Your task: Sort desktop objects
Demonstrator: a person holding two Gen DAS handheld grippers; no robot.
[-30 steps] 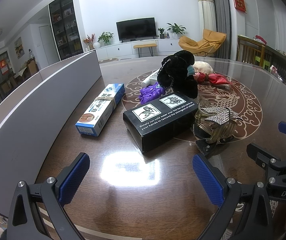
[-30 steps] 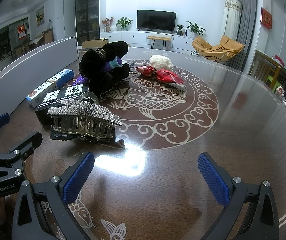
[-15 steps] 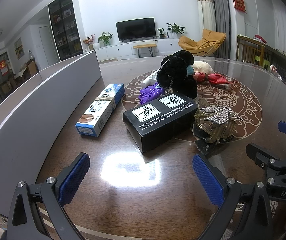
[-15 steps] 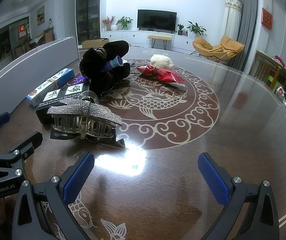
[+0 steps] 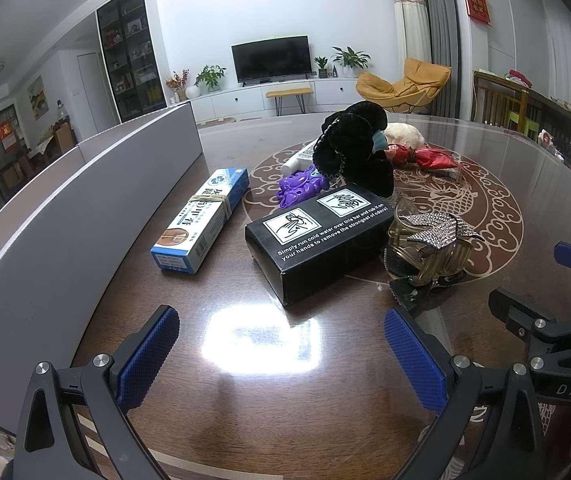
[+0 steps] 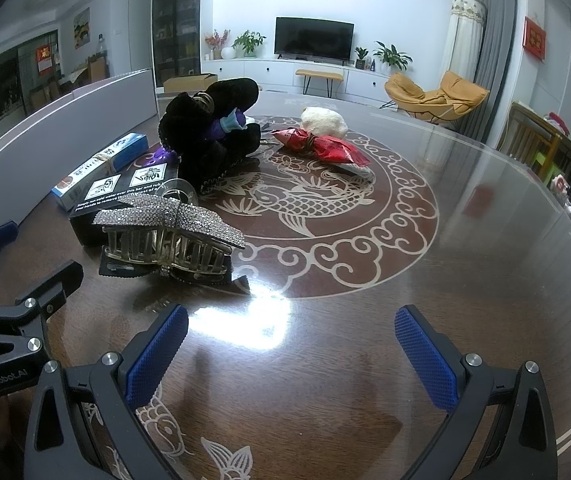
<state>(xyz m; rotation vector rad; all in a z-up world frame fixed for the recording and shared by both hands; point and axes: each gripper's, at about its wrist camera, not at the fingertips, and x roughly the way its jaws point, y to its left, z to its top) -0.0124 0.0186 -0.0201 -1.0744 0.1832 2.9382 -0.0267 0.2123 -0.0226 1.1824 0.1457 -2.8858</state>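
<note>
Both grippers hang low over the near edge of the table [image 6: 465, 240], side by side. The left gripper [image 5: 281, 354] has its blue pads spread wide with only bare glossy wood between them, and the right gripper [image 6: 291, 354] is spread just as wide, holding nothing.

Just ahead of them a rhinestone hair claw [image 6: 169, 236] sits on a dark card, its teeth closed, touching the end of a black box [image 5: 317, 236] that lies flat with white pictograms on top. To the left of the box, apart from it, a blue-and-white toothpaste box [image 5: 201, 220] lies along the grey divider [image 5: 85, 200].

Behind the black box a purple clip [image 5: 299, 188] rests against a heap of black scrunchie [image 6: 213, 136], which carries something blue and purple on top. Farther on, over the fish pattern, a red wrapper [image 6: 323, 146] lies tied in the middle, with a white fluffy thing [image 6: 323, 120] just behind it.
</note>
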